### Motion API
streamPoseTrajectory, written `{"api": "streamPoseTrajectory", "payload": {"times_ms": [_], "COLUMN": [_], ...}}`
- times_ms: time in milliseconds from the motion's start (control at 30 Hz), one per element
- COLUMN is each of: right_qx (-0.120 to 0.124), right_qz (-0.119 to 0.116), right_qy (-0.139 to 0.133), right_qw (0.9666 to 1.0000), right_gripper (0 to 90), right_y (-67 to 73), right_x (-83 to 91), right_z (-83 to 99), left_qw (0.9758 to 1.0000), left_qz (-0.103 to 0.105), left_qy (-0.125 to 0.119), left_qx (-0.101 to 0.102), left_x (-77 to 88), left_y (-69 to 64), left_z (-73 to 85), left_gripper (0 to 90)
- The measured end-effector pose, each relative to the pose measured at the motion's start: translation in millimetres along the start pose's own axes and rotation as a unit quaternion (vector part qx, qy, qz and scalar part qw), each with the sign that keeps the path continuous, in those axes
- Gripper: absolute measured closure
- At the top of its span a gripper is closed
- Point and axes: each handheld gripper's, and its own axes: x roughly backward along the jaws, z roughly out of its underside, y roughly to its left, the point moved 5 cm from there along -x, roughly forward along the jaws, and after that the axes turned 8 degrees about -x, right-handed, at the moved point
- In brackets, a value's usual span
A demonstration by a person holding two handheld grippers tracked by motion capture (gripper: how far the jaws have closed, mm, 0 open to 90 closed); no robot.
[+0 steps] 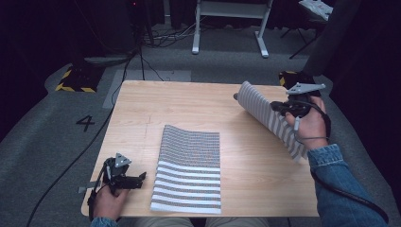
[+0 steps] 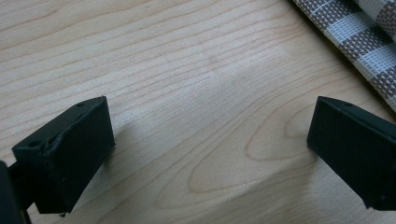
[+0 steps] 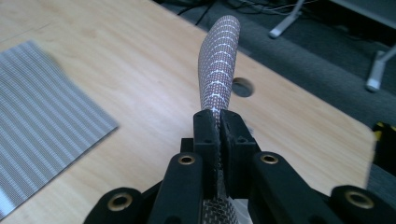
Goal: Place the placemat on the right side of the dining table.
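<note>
Right fingers [image 3: 218, 122] pinching a striped mat [image 1: 267, 113], curling upward beyond them over the bench [image 1: 198, 101]. Left fingers [image 2: 205, 154] spreading wide on bare wood, a second mat [image 1: 189, 168] lying flat just beside them.

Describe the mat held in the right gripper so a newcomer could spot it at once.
Start at the wooden table and go to its far right edge, where the right gripper is. The striped woven mat is pinched there between the closed jaws, lifted and curling. Its twin, the flat mat, lies spread out mid-table near the open left gripper.
</note>
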Motion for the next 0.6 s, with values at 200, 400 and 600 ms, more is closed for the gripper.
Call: {"api": "streamPoseTrajectory", "payload": {"times_ms": [200, 400, 600], "right_qx": [0.008, 0.006, -0.012], "right_qz": [-0.035, -0.052, -0.072], "right_qy": [0.023, 0.054, 0.088], "right_qw": [0.9991, 0.9972, 0.9935], "right_gripper": [85.6, 85.5, 75.8], "right_y": [18.5, 22.2, 17.3], "right_x": [-17.6, -35.9, -50.0], "right_z": [13.1, 34.5, 57.5], "left_qw": [1.0000, 1.0000, 1.0000], "left_qz": [0.000, 0.000, 0.000], "left_qy": [0.000, 0.000, 0.000], "left_qx": [0.000, 0.000, 0.000], "left_x": [0.0, 0.0, 0.0], "left_y": [0.0, 0.0, 0.0], "left_z": [0.0, 0.0, 0.0], "left_gripper": [0.6, 0.6, 0.7]}}
